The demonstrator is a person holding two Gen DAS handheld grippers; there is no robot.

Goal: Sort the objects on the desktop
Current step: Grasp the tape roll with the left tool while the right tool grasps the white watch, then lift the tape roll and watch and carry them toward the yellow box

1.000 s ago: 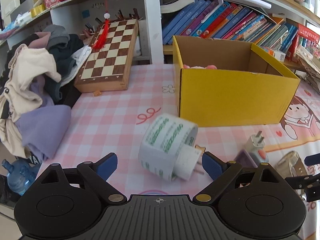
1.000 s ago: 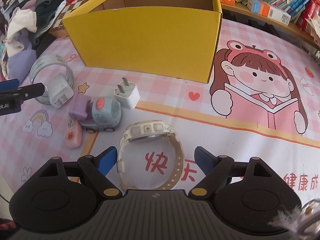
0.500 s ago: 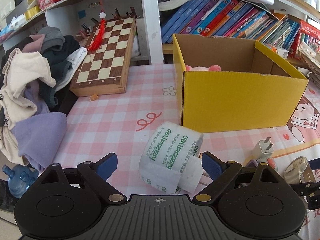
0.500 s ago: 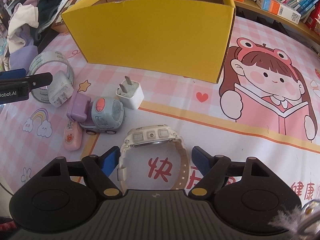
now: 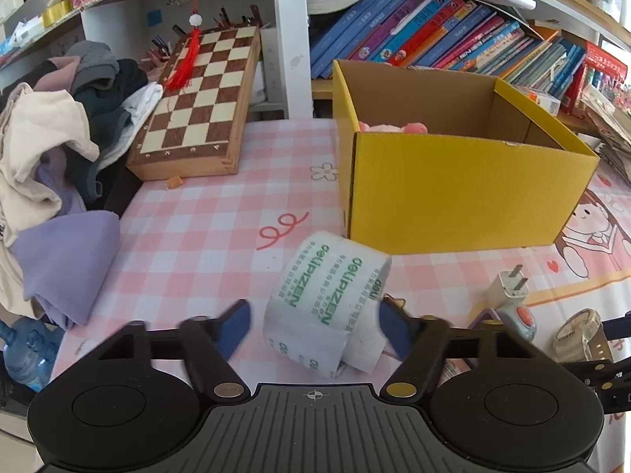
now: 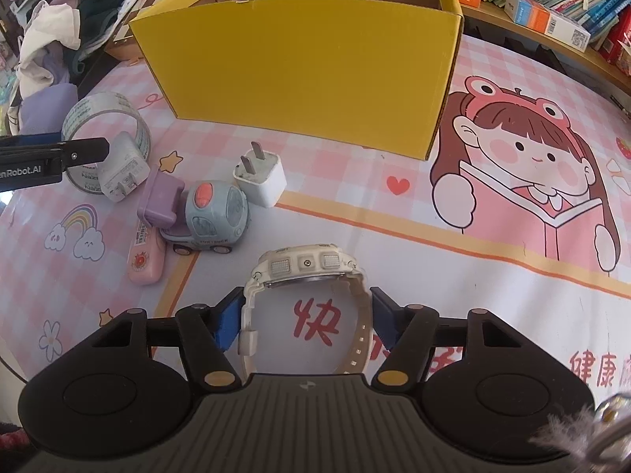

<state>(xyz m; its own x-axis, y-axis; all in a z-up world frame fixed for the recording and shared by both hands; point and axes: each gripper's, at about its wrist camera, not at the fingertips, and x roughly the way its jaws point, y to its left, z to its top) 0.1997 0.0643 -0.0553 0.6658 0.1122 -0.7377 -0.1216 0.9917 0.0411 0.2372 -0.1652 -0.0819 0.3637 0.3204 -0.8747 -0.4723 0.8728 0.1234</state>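
Left claw (image 5: 315, 327) open around a tape roll (image 5: 327, 303) hiding a charger; right claw (image 6: 305, 317) touches a white watch (image 6: 303, 272), grip unclear.

A white bookshelf (image 5: 292, 31) packed with books (image 5: 434, 35) stands behind the pink checked tablecloth (image 5: 205, 236).

Both wrist views look low and close across the table (image 5: 205, 236) toward the yellow box (image 5: 453, 193), sharing it and the tape roll (image 6: 106, 118).
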